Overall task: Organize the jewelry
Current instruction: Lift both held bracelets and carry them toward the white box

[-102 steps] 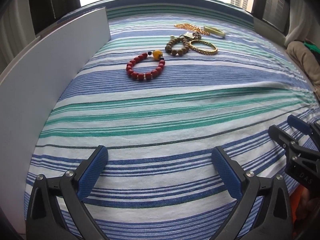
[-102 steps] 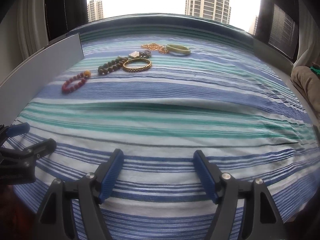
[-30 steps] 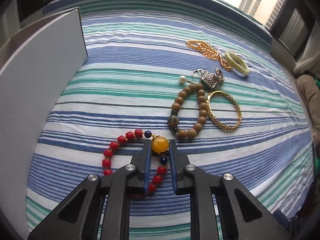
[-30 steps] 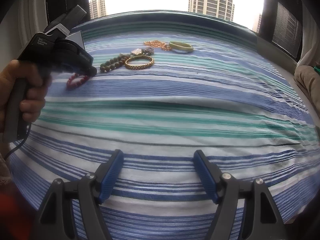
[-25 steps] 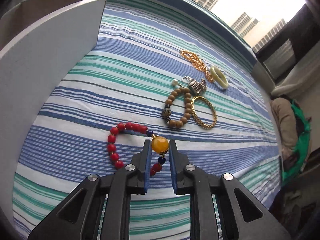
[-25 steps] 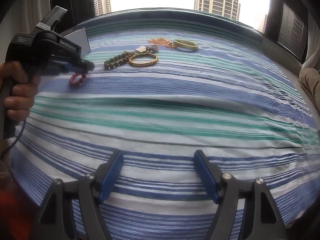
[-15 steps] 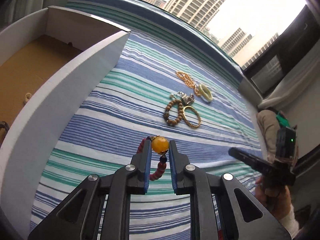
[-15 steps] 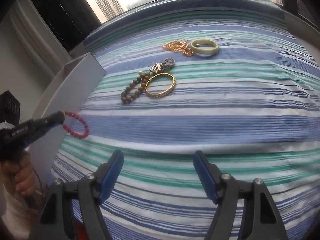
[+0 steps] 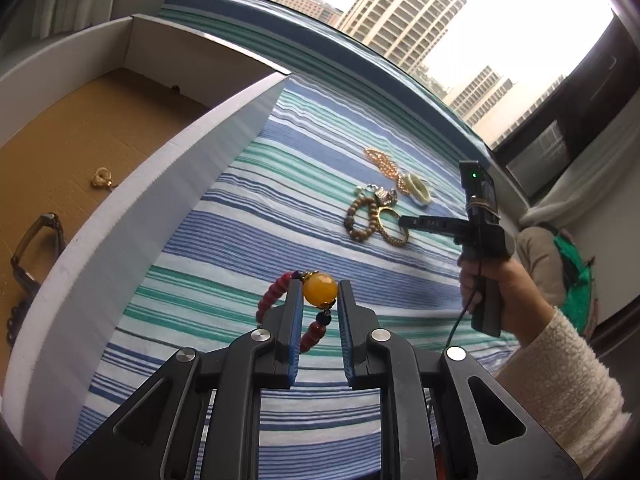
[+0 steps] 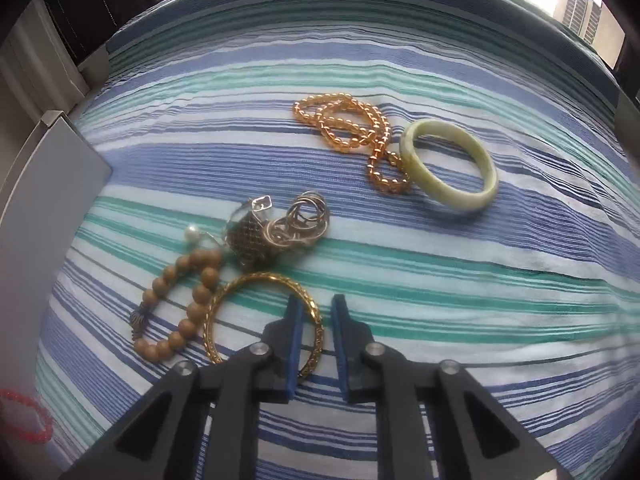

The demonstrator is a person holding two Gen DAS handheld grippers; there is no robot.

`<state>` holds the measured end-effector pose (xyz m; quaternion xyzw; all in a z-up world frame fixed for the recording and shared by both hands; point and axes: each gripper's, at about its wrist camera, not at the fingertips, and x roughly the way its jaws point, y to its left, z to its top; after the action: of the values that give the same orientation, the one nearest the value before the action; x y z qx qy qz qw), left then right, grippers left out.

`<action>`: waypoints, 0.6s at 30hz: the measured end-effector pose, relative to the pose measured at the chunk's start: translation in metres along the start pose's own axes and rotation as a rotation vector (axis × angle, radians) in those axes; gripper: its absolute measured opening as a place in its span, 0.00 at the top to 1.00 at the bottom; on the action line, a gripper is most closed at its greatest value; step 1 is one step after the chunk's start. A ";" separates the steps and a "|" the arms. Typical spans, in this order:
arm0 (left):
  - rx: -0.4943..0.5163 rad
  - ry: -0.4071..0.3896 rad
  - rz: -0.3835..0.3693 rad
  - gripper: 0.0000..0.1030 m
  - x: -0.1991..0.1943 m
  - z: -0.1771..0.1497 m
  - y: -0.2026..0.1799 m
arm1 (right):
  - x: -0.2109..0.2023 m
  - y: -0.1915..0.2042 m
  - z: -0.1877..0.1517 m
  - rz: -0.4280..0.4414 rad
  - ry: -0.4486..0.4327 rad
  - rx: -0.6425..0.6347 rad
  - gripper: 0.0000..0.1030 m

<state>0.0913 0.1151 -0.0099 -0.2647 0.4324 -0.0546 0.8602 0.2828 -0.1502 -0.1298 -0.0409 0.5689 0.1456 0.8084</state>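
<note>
Left hand-held gripper is clamped on the red beaded bracelet's amber bead, mid-air right of the white cardboard box; bead could slip. Right hand-held gripper, jaws narrowly apart w/ gold bangle rim between, may snag the wooden beads.

**Background stuff around the bed**

Everything sits on a striped bedspread – blue, teal and white bands, a bit rumpled. Past the far edge there's a big window with tall apartment towers outside, plus more high-rises in the right wrist view. Dark window frames on the right, a pale curtain hanging just beside them. Lower right, a beige and green bundle of fabric – can't tell what it actually is.
</note>
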 end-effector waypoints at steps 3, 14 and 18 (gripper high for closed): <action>-0.010 -0.012 -0.023 0.85 -0.012 0.000 -0.002 | -0.011 -0.001 -0.008 0.029 -0.032 0.007 0.94; -0.042 -0.188 -0.082 0.85 -0.114 0.011 0.004 | -0.135 0.047 -0.026 0.182 -0.256 -0.098 0.94; -0.058 -0.275 -0.033 0.85 -0.160 0.015 0.025 | -0.166 0.097 -0.023 0.285 -0.310 -0.175 0.94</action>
<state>0.0002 0.1941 0.0999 -0.3014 0.3077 -0.0193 0.9023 0.1827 -0.0942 0.0263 -0.0073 0.4229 0.3119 0.8508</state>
